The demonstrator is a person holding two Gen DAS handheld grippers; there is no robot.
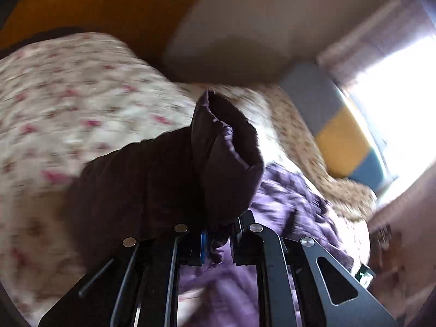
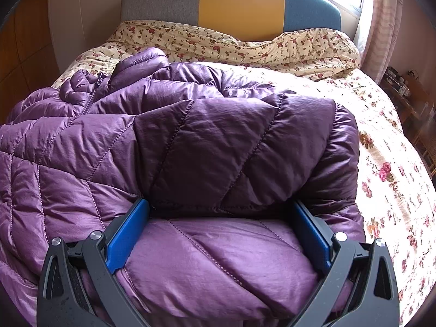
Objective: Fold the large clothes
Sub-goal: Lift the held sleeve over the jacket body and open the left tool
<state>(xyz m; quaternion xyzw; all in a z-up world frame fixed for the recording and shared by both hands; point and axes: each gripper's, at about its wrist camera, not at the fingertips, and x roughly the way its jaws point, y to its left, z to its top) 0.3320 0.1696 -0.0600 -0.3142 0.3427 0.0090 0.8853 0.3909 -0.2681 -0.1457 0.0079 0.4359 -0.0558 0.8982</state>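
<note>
Home bedroom, bed (image 2: 387, 147) with floral bedding, padded headboard (image 2: 239, 2), curtained window (image 2: 381, 21)

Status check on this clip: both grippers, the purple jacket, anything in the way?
Left gripper shut on a jacket fold. Right gripper open, jaws straddling purple jacket on floral bedspread. Nothing in the way.

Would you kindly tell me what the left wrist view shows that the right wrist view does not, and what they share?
Only the left wrist view shows the left gripper, shut on a raised fold of the purple jacket; the picture is blurred. Only the right wrist view shows the right gripper, open, its blue pads on either side of a folded-over part of the jacket, and the zipper. Both show the jacket, the floral bedding and the grey, yellow and blue headboard.
</note>
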